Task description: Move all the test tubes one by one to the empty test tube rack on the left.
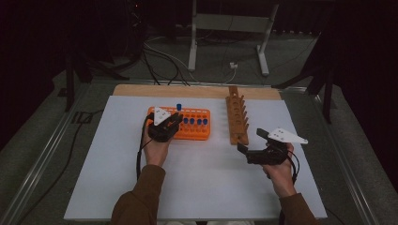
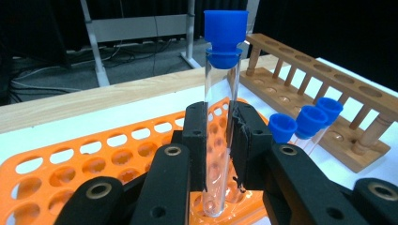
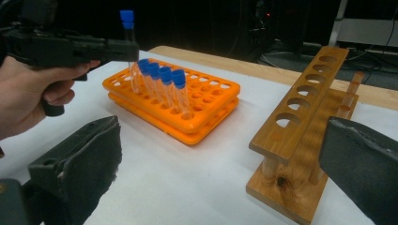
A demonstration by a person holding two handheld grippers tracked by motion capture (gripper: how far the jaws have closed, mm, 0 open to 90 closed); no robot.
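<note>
The left gripper is closest to us in the left gripper view. It is squeezed shut on a clear test tube with a blue cap. The tube stands straight up between the two black jaws. Its bottom end is down in a hole of the orange rack, or just above it; it is hard to tell which.

In the high view, the left gripper sits over the orange rack, at about ten o'clock from the middle of the white worktop. More blue-capped tubes stand in a row in the rack, just to the three o'clock side of the held tube.

The wooden rack stands at about one o'clock on the worktop, well apart from the orange one. Its holes look empty.

The right gripper waits at about four o'clock, near the front end of the wooden rack. Its jaws stand wide open and hold nothing.

The step in hand looks like moving one tube between the orange rack and the wooden rack. I cannot tell if the tube is going in or coming out.

If it is coming out, the next move needs a straight lift so the glass does not scrape the hole. Then it must go across to a wooden hole and come down gently, staying upright.
</note>
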